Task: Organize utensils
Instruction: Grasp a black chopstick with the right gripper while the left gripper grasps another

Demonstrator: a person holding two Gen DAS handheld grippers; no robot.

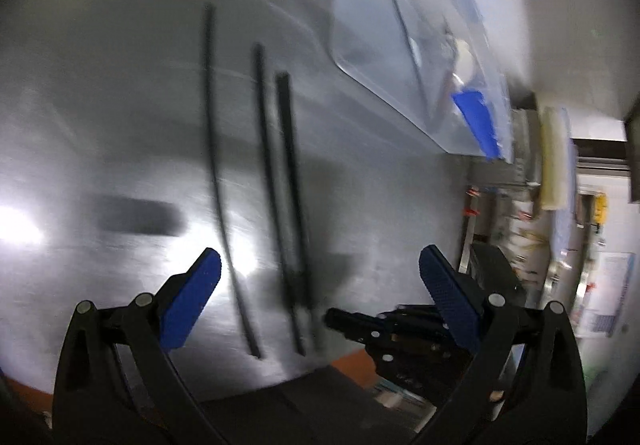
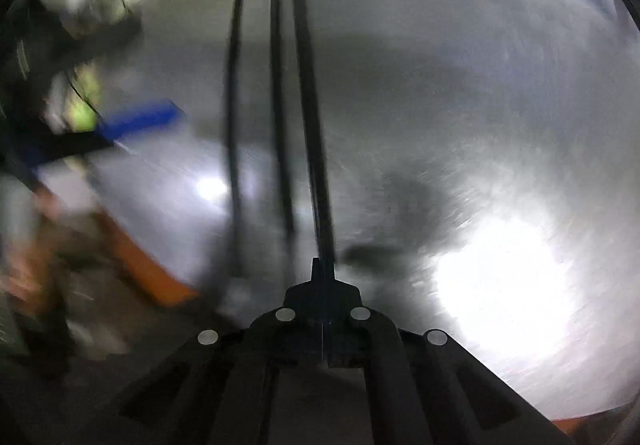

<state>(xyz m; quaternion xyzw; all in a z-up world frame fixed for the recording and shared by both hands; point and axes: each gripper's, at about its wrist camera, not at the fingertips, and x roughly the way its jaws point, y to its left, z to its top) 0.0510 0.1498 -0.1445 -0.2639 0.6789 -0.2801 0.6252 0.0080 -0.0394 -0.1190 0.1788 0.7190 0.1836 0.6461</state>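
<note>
Chopstick between pinched right fingers

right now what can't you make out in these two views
- Right gripper, right wrist view: shut, but blur and shadow hide whether it pinches the rightmost stick.
- Sticks' near ends, left wrist view: smeared by motion blur.
- Tray contents, left wrist view: blurred behind clear plastic, cut off by blue tape.
- Left gripper: open; in the right wrist view only a blue smear.
</note>
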